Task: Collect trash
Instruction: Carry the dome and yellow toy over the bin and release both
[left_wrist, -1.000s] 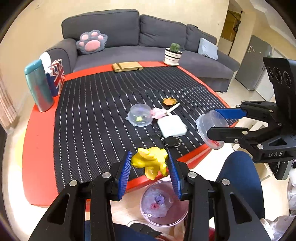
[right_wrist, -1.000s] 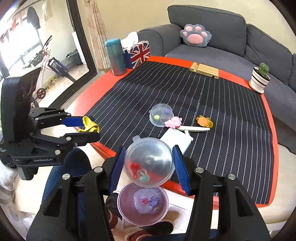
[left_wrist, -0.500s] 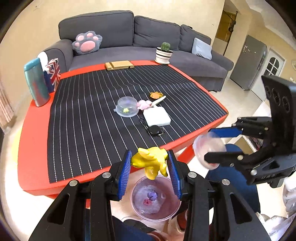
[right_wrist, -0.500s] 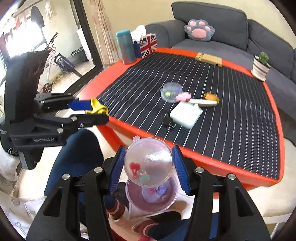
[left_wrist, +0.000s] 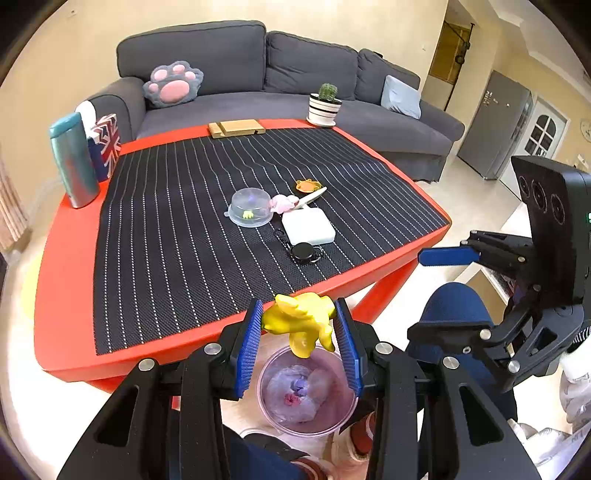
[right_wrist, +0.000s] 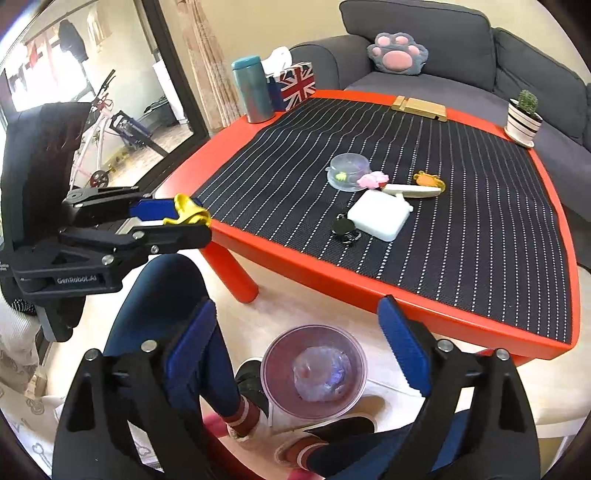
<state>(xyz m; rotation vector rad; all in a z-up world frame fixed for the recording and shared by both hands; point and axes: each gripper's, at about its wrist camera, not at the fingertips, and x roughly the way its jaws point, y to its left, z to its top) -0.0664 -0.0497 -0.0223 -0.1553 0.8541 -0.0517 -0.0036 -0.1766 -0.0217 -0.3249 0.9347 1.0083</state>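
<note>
Beside red table (right_wrist: 354, 284), "GenRobot.AI" left gripper (right_wrist: 199, 219) pinches yellow scrap (left_wrist: 301, 321); right gripper (right_wrist: 295, 350), just opened, spread empty.

Cozy living room: grey sectional sofa (left_wrist: 295, 74) behind a red table (left_wrist: 59, 295), cream walls, pale tiled floor (right_wrist: 288, 314), bright glass door (right_wrist: 110, 92), maybe a fridge (left_wrist: 491, 122) far right.

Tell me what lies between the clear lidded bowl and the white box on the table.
A small pink toy and the near end of a white stick lie between the bowl and the box, clearest in the right wrist view.
</note>
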